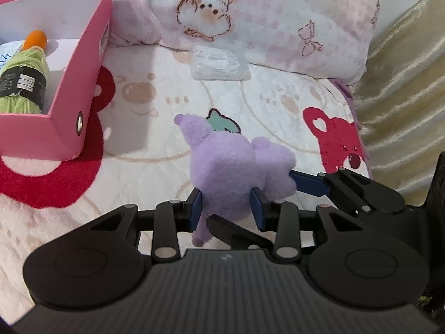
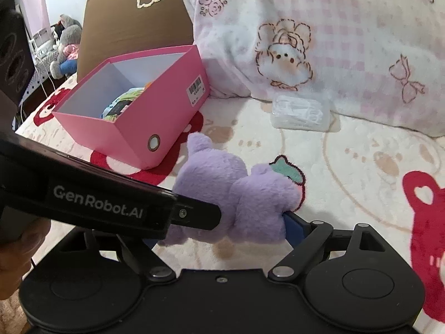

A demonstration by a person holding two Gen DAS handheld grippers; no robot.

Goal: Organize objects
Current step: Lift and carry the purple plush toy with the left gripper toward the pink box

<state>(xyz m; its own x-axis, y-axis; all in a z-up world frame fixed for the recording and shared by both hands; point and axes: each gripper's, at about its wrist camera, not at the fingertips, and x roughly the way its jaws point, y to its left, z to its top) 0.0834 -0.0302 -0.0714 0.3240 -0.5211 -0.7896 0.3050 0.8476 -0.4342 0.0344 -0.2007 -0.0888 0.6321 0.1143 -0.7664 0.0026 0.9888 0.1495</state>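
Observation:
A purple plush toy (image 1: pixel 233 164) lies on the patterned bed blanket. My left gripper (image 1: pixel 228 211) is shut on its near end, blue pads pressed on both sides. My right gripper (image 2: pixel 222 231) grips the same plush (image 2: pixel 230 194) from the right side; one blue finger (image 1: pixel 306 183) shows against the plush in the left wrist view. An open pink box (image 1: pixel 80 83) stands to the left on the blanket and holds green yarn (image 1: pixel 25 80) with an orange tip. The box also shows in the right wrist view (image 2: pixel 167 111). The left gripper's body crosses the right wrist view and hides the right gripper's left finger.
A clear plastic packet (image 1: pixel 219 64) lies by a pink pillow (image 1: pixel 278 14) at the back. A beige cover (image 1: pixel 403 83) rises at the right. A brown cardboard box (image 2: pixel 133 19) and stuffed toys (image 2: pixel 66 47) sit beyond the pink box.

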